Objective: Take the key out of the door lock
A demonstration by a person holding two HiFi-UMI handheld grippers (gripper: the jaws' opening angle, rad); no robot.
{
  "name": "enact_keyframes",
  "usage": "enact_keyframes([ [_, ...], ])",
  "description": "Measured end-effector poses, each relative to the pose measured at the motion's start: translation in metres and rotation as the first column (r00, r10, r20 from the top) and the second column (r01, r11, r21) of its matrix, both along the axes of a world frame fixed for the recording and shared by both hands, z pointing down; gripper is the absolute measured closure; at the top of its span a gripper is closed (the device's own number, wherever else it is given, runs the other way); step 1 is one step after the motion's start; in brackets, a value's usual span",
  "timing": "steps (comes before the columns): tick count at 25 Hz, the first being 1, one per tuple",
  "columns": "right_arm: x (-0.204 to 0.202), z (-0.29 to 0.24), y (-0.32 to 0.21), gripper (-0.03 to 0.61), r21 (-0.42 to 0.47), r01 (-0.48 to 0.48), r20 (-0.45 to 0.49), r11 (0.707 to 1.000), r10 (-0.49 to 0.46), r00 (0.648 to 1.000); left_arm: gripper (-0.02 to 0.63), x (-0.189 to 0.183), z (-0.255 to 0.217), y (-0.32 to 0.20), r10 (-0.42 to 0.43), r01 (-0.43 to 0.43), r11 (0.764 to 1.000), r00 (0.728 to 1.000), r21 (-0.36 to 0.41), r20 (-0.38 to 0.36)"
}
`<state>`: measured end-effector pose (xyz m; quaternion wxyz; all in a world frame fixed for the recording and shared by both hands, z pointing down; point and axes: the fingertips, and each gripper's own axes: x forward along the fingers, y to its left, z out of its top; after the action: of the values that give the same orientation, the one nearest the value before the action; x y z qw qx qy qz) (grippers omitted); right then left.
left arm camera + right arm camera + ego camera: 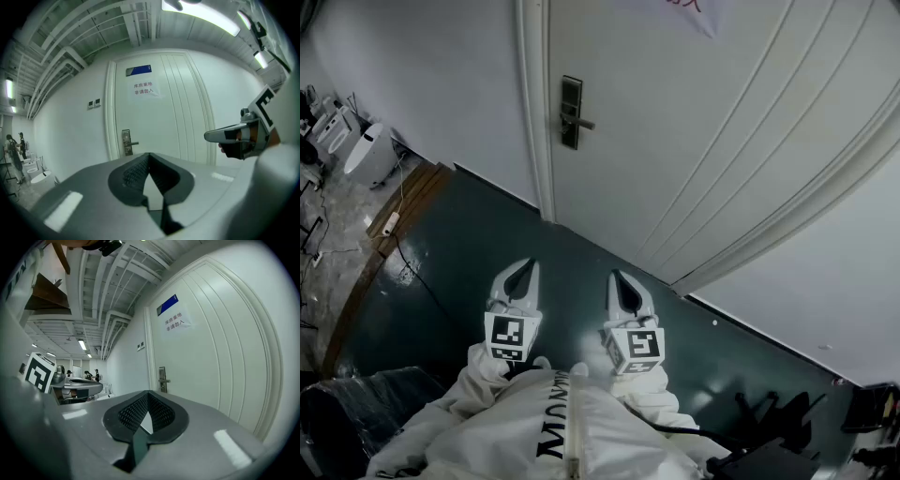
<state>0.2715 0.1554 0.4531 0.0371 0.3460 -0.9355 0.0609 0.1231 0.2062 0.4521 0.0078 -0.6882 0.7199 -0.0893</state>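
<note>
We are at the approach. The left gripper [523, 272] and right gripper [619, 281] are held side by side, well apart from the door [703, 141], each with its jaws pressed together on nothing. The door lock [571, 112] sits by the door's left edge. The key is presumably in it, but it is too small for us to make out. Next we need to step in, spread one pair of jaws and line them up on the key.

The dark green floor [478, 234] meets a paler speckled floor [337, 253] along a brown strip [382, 255] at left. A white power strip [390, 223] and its cable [405, 264] lie across that edge. Black stand legs [764, 408] rest at lower right.
</note>
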Motion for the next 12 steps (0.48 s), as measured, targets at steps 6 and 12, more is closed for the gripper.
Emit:
enact_keyframes([
  [6,0.002,0.002,-0.001,0.580,0.004,0.001,0.000,1.000,-0.001,1.000,0.614,0.001,0.000,0.001,-0.005,0.005,1.000,1.000,0.000,-0.001],
  [12,0.016,-0.008,-0.003,0.578,0.000,-0.020,0.073,1.000,0.020,0.997,0.614,0.006,0.003,-0.002,-0.012,0.012,1.000,1.000,-0.007,-0.012],
])
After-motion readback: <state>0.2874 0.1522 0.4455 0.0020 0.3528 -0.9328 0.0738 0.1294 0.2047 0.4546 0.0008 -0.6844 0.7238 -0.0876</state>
